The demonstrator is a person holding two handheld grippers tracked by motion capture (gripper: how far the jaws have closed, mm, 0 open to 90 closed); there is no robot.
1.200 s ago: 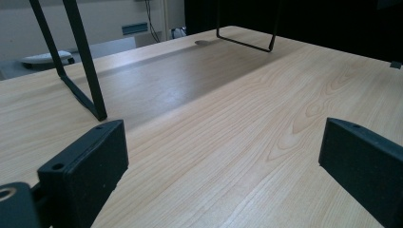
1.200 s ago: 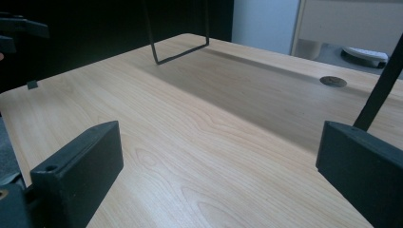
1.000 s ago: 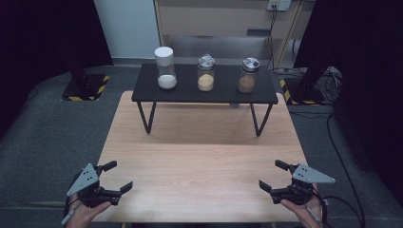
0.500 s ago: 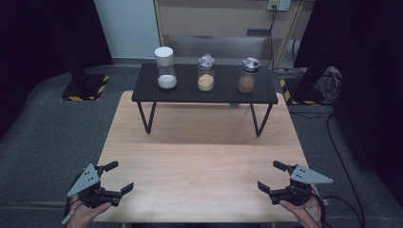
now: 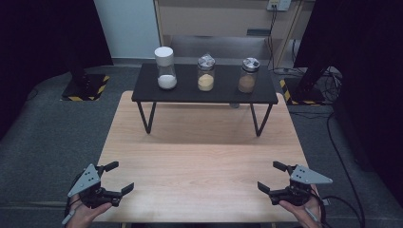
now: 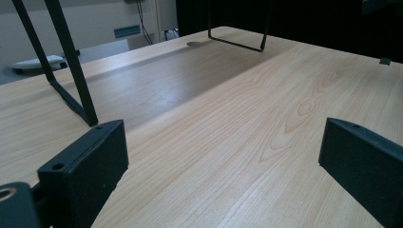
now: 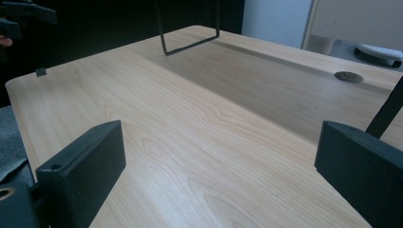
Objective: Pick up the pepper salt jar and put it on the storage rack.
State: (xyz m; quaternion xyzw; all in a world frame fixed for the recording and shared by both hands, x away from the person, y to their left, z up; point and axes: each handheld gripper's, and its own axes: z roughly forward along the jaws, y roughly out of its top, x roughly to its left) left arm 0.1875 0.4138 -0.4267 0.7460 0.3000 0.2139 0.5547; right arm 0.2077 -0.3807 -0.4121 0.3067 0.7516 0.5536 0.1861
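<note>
Both jaws spread wide, nothing held: left hand-held gripper [image 5: 116, 178] at 7 o'clock on the tabletop [image 5: 204, 161], right hand-held gripper [image 5: 272, 176] at 5 o'clock.

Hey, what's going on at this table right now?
A person holds the left gripper and right gripper near the front corners of the light wooden table, both open and holding nothing. Farther back, a low black metal stand carries a white-lidded jar of white powder, a jar of yellow powder and a jar of brown powder, all untouched.
</note>
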